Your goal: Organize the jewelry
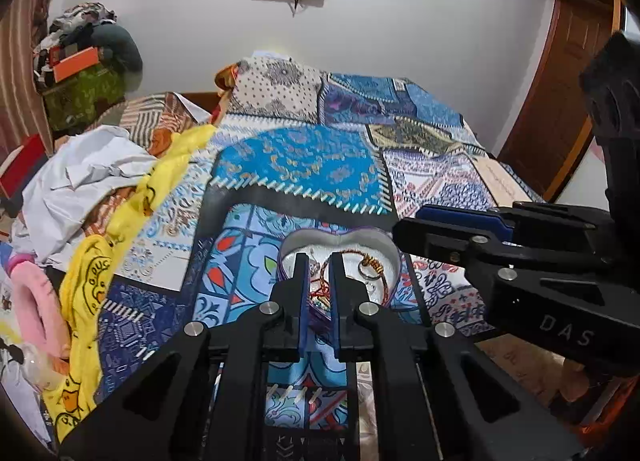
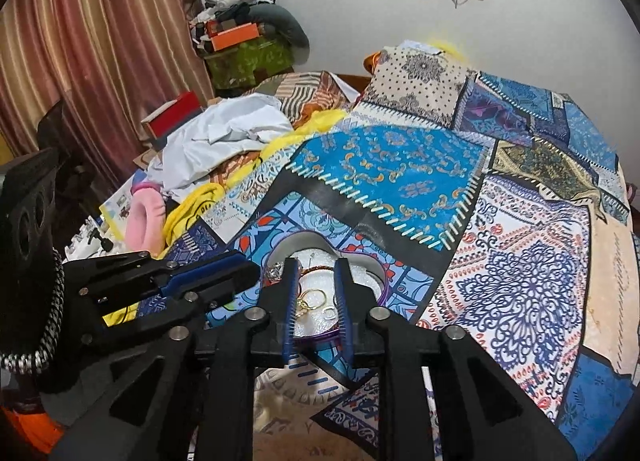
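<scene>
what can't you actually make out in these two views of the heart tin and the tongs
- Left wrist view: the near part of the heart-shaped tin and the red tangle inside it lie behind the left tongs; whether anything is pinched cannot be told.
- Right wrist view: the right tongs cover the tin's sides; the gold rings are too small to count surely.
- Both views: the tin's lid is not seen.
- Bottom edges: the hands are cut off.

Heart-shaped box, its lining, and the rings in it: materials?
Heart-shaped box: looks like tin, going by the smooth, dull-grey inner wall and thin purple rim. Lining: white, glittery, maybe foam or fabric; cannot tell. Rings: thin, shiny gold-toned hoops, probably metal. Bangle: reddish, seemingly thread-wrapped, with a wire-like coil.
</scene>
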